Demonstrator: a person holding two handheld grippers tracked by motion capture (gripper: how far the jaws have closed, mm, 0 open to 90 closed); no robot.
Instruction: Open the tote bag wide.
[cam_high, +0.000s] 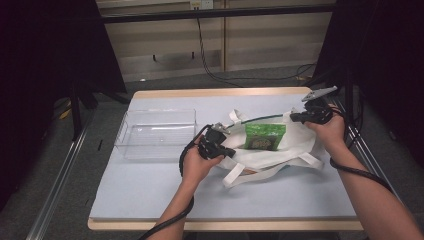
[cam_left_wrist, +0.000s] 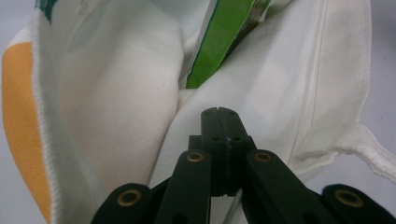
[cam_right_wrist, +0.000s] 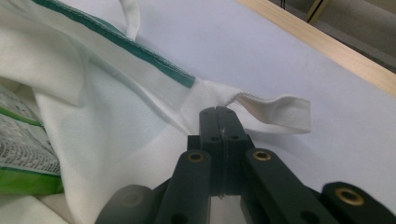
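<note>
High view shows us at the bench (cam_high: 150, 200) with a white cloth bag (cam_high: 295, 150) lying right of the middle. We hold the bag open from both sides. Our left tongs (cam_high: 227, 150) pinch the near left edge of the bag. Our right tongs (cam_high: 295, 117) pinch the far right edge, by a handle loop. A green snack packet (cam_high: 264, 136) sits inside the open bag, between our two tongs. A clear plastic tray (cam_high: 157, 132) stands to the left of the bag, just beside it.

Left gripper view looks along our left tongs (cam_left_wrist: 218, 112). Their jaws are squeezed together with the white cloth of the bag (cam_left_wrist: 121, 102) caught between the tips. The green packet (cam_left_wrist: 219, 42) pokes up just past them, inside the bag. We see an orange patch on the cloth at the left.

Right gripper view looks along our right tongs (cam_right_wrist: 218, 110). Their jaws are also squeezed together on the bag (cam_right_wrist: 116, 140), right where a green strip on the rim ends and a white handle loop (cam_right_wrist: 280, 109) starts. The packet (cam_right_wrist: 23, 154) lies at the left, inside the bag.
</note>
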